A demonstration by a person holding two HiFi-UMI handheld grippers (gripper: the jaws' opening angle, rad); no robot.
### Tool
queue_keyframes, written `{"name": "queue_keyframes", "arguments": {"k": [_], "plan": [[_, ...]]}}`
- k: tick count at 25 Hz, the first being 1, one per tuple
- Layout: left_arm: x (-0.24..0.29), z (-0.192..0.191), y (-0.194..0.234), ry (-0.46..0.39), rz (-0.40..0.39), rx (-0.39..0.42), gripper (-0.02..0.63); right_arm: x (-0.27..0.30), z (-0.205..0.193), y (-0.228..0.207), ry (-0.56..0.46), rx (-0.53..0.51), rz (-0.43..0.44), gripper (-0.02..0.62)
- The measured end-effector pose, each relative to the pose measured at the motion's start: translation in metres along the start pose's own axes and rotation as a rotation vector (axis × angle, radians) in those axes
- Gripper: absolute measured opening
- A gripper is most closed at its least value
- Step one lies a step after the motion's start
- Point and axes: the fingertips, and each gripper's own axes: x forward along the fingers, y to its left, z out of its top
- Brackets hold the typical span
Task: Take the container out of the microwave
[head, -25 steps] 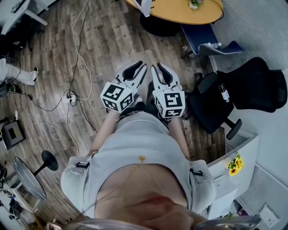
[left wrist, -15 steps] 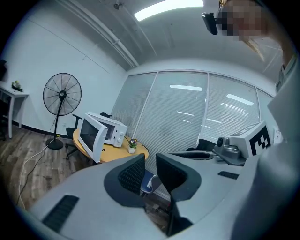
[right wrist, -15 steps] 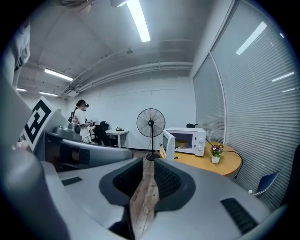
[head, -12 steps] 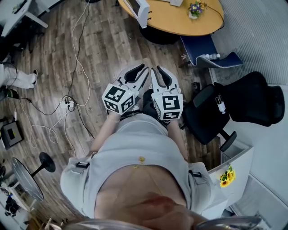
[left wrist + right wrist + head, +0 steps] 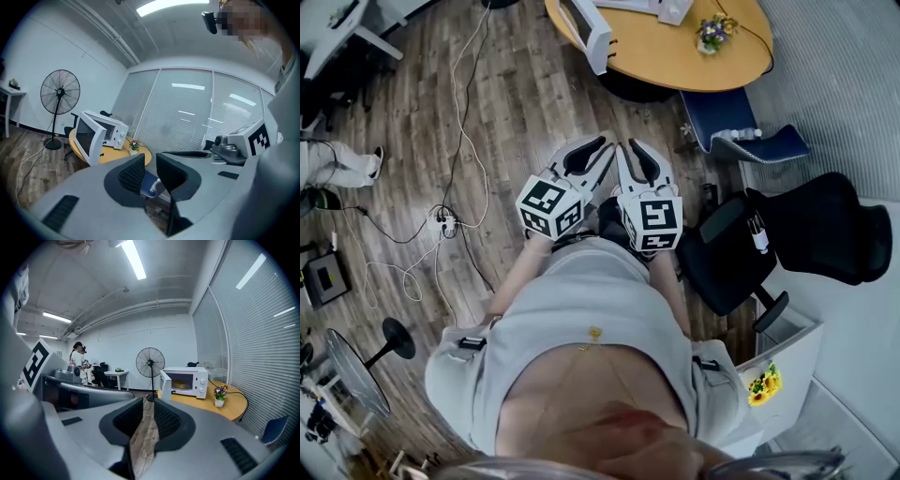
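Observation:
A white microwave stands on a round yellow table with its door swung open. Inside sits a tan container. The microwave also shows in the left gripper view, door towards me. In the head view only the door and the table show at the top edge. My left gripper and right gripper are held side by side close to the body over the wooden floor, far from the microwave. Both stand open by a narrow gap, with nothing between the left or right jaws.
A black office chair stands at my right and a blue chair next to the table. Cables and a power strip lie on the floor at the left. A standing fan, a white desk and a person are behind. A flower pot sits on the table.
The table and microwave door have slid further into the head view from the top, and the chairs have shifted down. Both grippers keep their place before the body, unchanged.

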Motion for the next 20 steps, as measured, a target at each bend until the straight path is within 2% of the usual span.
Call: {"name": "queue_keyframes", "arguments": {"k": [9, 20], "plan": [[0.023, 0.019, 0.026, -0.011, 0.049, -0.014, 0.078, 0.029, 0.015, -0.018, 0.008, -0.016, 0.036, 0.080], [0.064, 0.036, 0.039, -0.028, 0.111, -0.013, 0.078, 0.054, 0.027, -0.062, 0.001, -0.030, 0.079, 0.080]]}}
